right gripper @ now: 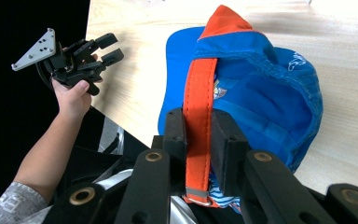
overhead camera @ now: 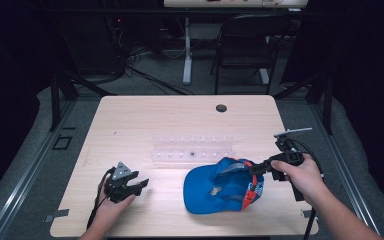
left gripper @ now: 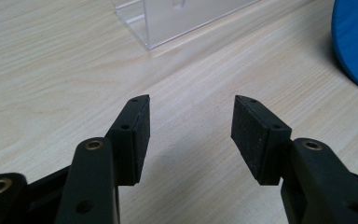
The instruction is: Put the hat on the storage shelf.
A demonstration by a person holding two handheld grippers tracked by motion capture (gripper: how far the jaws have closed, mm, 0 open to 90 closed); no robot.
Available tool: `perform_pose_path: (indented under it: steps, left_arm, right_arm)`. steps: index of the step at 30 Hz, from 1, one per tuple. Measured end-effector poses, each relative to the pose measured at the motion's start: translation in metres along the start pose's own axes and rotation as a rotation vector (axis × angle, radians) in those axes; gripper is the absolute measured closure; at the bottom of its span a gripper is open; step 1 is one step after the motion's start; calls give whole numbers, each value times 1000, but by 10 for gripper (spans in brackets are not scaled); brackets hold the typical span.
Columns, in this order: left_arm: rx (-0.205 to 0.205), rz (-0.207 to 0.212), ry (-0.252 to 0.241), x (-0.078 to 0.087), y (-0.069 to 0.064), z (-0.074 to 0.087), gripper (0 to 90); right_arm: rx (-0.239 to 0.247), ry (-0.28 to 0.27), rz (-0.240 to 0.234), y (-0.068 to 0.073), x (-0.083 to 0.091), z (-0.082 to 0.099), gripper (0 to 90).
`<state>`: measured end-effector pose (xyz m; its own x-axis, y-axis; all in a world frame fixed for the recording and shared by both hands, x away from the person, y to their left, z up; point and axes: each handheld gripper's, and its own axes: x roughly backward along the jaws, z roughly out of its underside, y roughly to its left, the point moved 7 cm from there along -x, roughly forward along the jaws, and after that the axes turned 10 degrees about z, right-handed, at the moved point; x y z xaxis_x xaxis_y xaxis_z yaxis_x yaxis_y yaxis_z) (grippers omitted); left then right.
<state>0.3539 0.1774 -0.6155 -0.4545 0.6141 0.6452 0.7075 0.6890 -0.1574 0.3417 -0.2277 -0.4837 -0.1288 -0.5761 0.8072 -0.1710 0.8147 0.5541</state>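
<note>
A blue cap with orange trim lies upside down near the table's front right, brim toward the left. My right gripper is shut on the cap's orange back strap, which runs up between the jaws of that gripper. The back of the cap is lifted slightly by the strap. My left gripper hovers open at the front left, well left of the brim, with nothing between its pads. The blue brim edge shows at the right of the left gripper view.
A clear acrylic rack lies across the table's middle, just behind the cap; its corner is ahead of the left jaws. A cable hole sits near the far edge. A folding chair stands beyond the table.
</note>
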Motion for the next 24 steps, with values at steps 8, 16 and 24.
perform_pose_path:
  steps: [8, 16, 24]
  left_arm:
    - [-1, -2, -2, -1, -1, 0, 475]
    - [-3, -1, 6, -1, 0, 0, 475]
    - [-2, -3, 5, -1, 0, 0, 475]
  right_arm:
    - [-2, 1, -8, 13, 7, -4, 777]
    - [9, -12, -49, 31, 18, -11, 778]
    - [32, -51, -153, 54, 27, -21, 778]
